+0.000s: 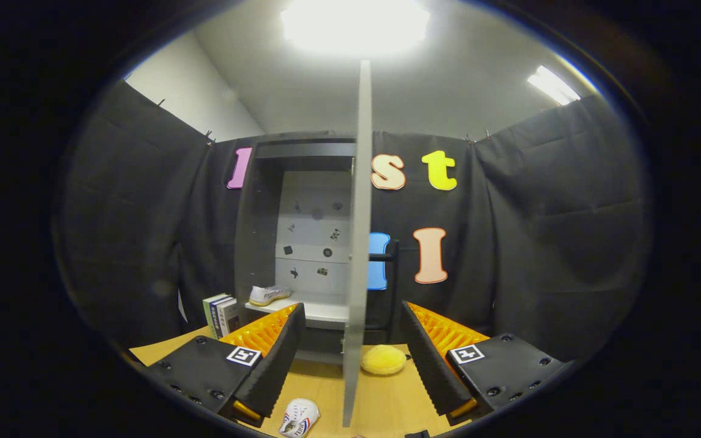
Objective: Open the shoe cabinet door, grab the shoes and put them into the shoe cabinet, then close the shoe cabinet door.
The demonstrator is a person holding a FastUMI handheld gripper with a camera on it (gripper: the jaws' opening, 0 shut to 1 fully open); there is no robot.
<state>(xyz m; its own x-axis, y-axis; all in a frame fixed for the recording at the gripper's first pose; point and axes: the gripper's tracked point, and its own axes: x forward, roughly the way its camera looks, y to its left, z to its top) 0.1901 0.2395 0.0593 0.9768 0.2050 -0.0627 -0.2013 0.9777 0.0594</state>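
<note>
While the gripper (350,359) gapes, the door (358,243) stands upright, edge-on between its fingers.

1. Your tongs (350,359) are black with orange ribbed backs.
2. The cabinet door (358,243) is pale grey.
3. One white shoe (299,417) shows red and blue stripes.
4. The bench (381,401) is light wood; the plush ball (383,359) is yellow.

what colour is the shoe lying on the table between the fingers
Mostly white with blue and red stripes, best seen in the gripper view, near the open tool.
</note>
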